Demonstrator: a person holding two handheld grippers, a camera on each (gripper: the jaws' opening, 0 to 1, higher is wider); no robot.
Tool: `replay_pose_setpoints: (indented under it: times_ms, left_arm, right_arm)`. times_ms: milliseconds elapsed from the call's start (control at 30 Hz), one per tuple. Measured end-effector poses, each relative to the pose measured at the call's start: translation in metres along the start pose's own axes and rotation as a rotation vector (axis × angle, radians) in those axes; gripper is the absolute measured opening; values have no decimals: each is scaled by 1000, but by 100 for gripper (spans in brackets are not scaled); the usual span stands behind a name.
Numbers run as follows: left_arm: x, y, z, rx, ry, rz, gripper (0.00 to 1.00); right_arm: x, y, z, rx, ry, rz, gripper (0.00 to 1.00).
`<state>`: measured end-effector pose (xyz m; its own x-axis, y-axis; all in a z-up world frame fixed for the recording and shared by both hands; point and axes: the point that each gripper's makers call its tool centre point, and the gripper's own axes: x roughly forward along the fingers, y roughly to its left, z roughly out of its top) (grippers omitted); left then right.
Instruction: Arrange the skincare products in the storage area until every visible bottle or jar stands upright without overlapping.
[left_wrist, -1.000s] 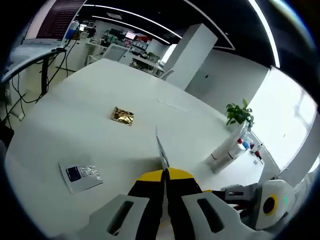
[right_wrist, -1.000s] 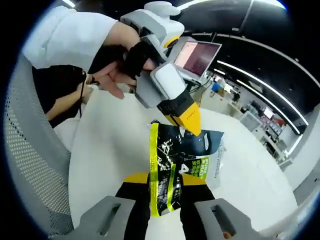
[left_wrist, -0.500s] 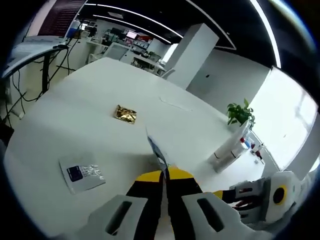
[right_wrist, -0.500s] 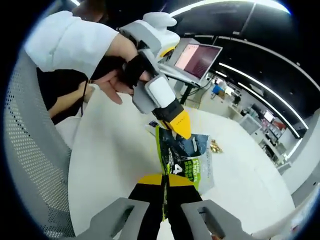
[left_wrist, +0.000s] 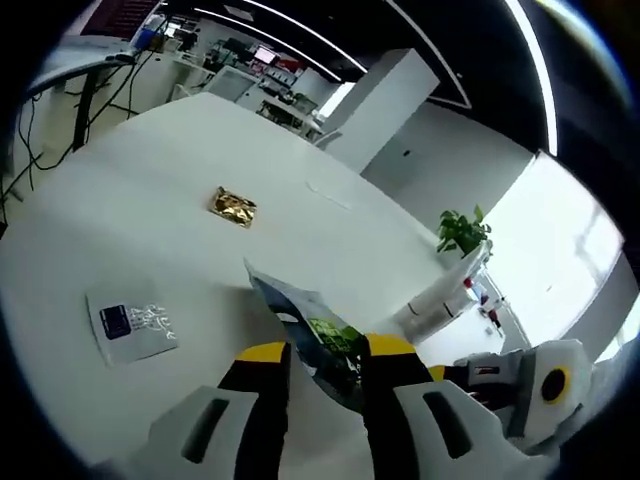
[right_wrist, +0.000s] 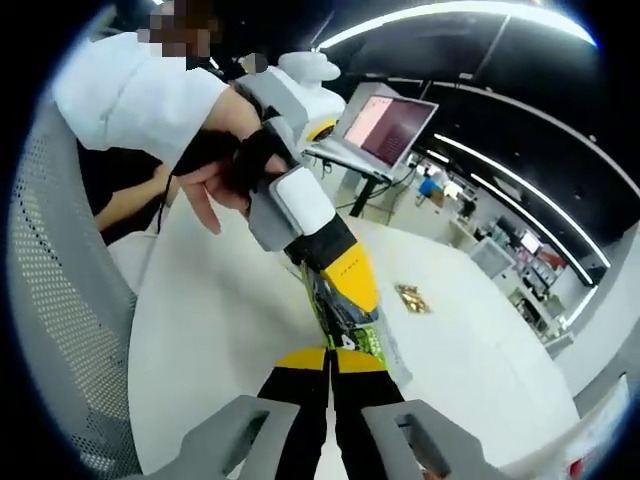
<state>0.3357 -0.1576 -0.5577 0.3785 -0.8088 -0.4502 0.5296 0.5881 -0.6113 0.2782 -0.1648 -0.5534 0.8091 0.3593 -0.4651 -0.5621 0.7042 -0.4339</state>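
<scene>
A dark and green sachet packet (left_wrist: 312, 335) stands between the spread jaws of my left gripper (left_wrist: 327, 350), above the white table (left_wrist: 120, 220). In the right gripper view the same packet (right_wrist: 343, 318) shows almost edge-on. My right gripper (right_wrist: 330, 358) is shut on its lower edge. The left gripper (right_wrist: 352, 292) comes in from the upper left, held by a hand in a white sleeve (right_wrist: 130, 90), its yellow tip against the packet's top. The right gripper's body (left_wrist: 530, 385) shows at the lower right of the left gripper view.
A gold sachet (left_wrist: 232, 206) and a white sachet with a blue label (left_wrist: 130, 325) lie on the table. White bottles (left_wrist: 440, 298) and a potted plant (left_wrist: 458, 232) stand at the far right. A laptop (right_wrist: 380, 125) sits behind; a mesh chair (right_wrist: 50, 300) stands left.
The left gripper's jaws, pressed on the packet's thin edge before, have spread apart. The packet has turned, showing its face to the left view and its edge to the right view.
</scene>
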Motion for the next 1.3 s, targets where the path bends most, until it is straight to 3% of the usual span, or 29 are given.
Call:
replay_pose_setpoints:
  times_ms: [67, 200, 400, 533, 867, 1033, 1300]
  left_arm:
    - [1, -4, -3, -35, 20, -28, 20]
    - [4, -3, 0, -41, 27, -19, 13]
    - [10, -3, -7, -19, 97, -37, 9]
    - [16, -7, -6, 3, 118, -42, 5]
    - [25, -21, -14, 117, 177, -26, 1]
    - [29, -30, -16, 222, 192, -6, 0]
    - [39, -43, -13, 266, 193, -5, 0]
  right_arm:
    - [0, 1, 1, 2, -4, 5, 0]
    - [-2, 1, 1, 1, -5, 9, 0]
    - [-8, -1, 1, -38, -14, 20, 0]
    - [-12, -2, -4, -19, -3, 36, 0]
    - [-19, -8, -17, 36, 37, 47, 0]
    - [-21, -10, -22, 42, 55, 56, 0]
    - [-27, -18, -37, 87, 100, 68, 0]
